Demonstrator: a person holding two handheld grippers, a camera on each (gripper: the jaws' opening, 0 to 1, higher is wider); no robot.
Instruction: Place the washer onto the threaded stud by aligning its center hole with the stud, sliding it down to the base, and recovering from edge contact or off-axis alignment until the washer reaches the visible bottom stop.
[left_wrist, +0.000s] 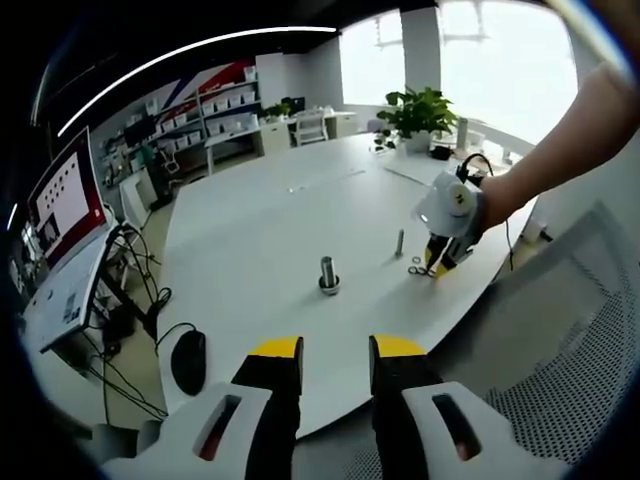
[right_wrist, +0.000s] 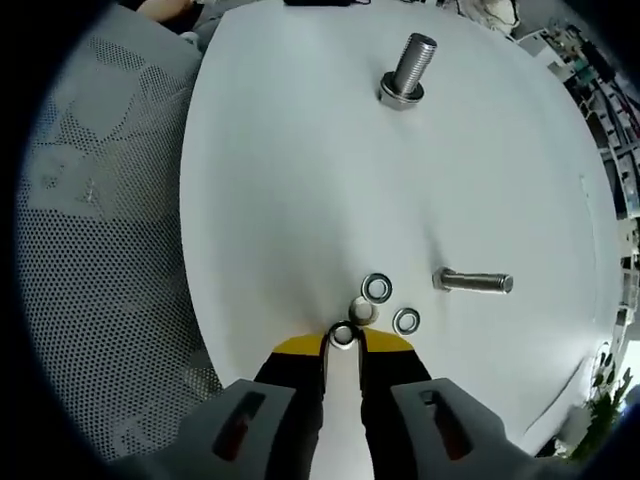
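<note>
White tabletop (right_wrist: 300, 200) carries everything here. In the right gripper view, the right gripper (right_wrist: 343, 338) has its yellow-tipped jaws nearly closed around a small metal washer (right_wrist: 343, 334), which sits at the tips against the table; it looks pinched, ready to be lifted. Just beyond it lie three more washers (right_wrist: 378, 300) in a loose cluster, kept together as a supply. A slim stud (right_wrist: 473, 282) stands just beside them, and a thicker stud (right_wrist: 408, 68) on a collar stands well apart.

In the left gripper view, the left gripper (left_wrist: 336, 352) hangs off the table's near edge with jaws parted and empty, apparently waiting. Nothing is on either stud yet, so the washer must next be carried over and centred.
</note>
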